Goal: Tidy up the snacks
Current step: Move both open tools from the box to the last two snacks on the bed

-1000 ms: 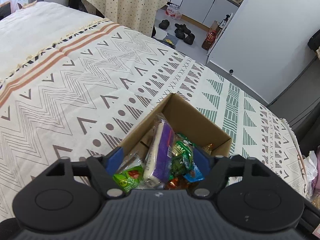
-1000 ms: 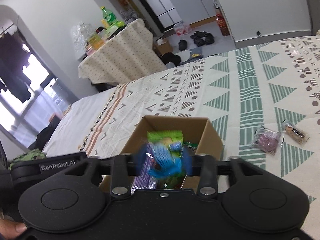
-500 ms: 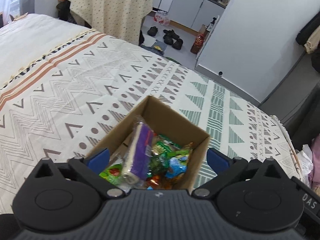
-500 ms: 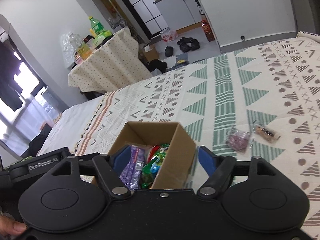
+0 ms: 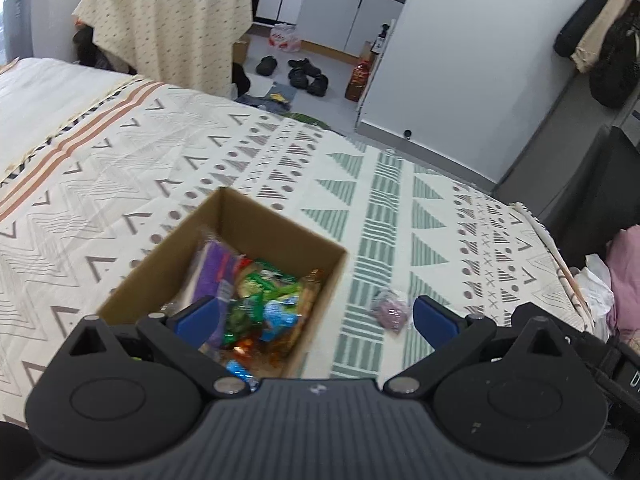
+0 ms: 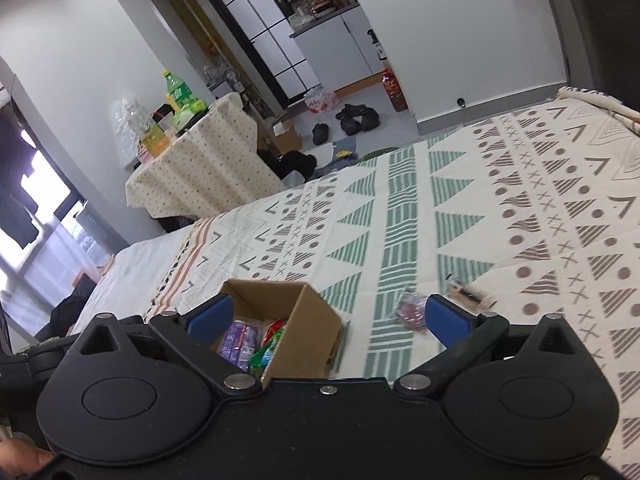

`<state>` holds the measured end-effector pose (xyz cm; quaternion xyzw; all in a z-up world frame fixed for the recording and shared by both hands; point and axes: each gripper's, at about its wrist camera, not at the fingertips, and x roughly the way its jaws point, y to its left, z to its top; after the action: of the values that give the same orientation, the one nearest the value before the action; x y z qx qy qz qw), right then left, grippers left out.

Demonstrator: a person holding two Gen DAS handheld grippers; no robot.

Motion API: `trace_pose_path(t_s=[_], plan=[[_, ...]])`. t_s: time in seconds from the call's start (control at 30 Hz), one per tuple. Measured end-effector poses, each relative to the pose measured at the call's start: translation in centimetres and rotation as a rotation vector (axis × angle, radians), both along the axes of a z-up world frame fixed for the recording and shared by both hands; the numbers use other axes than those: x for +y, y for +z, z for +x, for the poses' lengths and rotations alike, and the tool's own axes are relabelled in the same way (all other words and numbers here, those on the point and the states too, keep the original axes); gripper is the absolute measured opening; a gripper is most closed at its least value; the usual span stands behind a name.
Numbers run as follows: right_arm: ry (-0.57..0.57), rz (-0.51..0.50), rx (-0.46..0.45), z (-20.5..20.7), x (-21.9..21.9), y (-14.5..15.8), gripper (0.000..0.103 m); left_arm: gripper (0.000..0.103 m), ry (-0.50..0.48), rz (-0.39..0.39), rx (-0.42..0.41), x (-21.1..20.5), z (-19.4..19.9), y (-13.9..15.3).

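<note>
A brown cardboard box (image 5: 276, 232) sits on the patterned bedspread, filled with several colourful snack packets (image 5: 256, 300). It also shows in the right wrist view (image 6: 308, 328). A purple snack packet (image 5: 390, 314) lies on the bedspread right of the box, also in the right wrist view (image 6: 412, 312). A brown snack packet (image 6: 466, 294) lies beyond it. My left gripper (image 5: 316, 320) is open and empty above the box's right edge. My right gripper (image 6: 328, 320) is open and empty, above and behind the box.
The bedspread (image 5: 120, 168) covers the bed. A cloth-covered table (image 5: 172, 20) with bottles stands past the bed's far edge. Shoes (image 5: 304, 74) lie on the floor near white cabinets. Clothes (image 5: 600, 36) hang at the right.
Both grippers opened, dropped their snack packets into the box and pulled up and to the right. The loose packets on the bedspread have come into the left view.
</note>
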<state>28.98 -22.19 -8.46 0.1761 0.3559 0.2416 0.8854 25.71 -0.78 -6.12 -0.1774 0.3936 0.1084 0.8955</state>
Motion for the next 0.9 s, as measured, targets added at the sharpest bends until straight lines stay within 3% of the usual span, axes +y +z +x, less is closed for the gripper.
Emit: trace_pose_path(t_s=[0.57,0.9], plan=[[-0.090,0.025,-0.011,0.6,-8.0,0.1,0.103,0.100,-0.090,0.011,-0.008,-7.0,2.4,-1.4],[-0.178,0.080,0.051,2.5,-11.8,-1.9,0.100,0.094,-0.093,-0.024,0.003,-8.7,5.2,-3.2]])
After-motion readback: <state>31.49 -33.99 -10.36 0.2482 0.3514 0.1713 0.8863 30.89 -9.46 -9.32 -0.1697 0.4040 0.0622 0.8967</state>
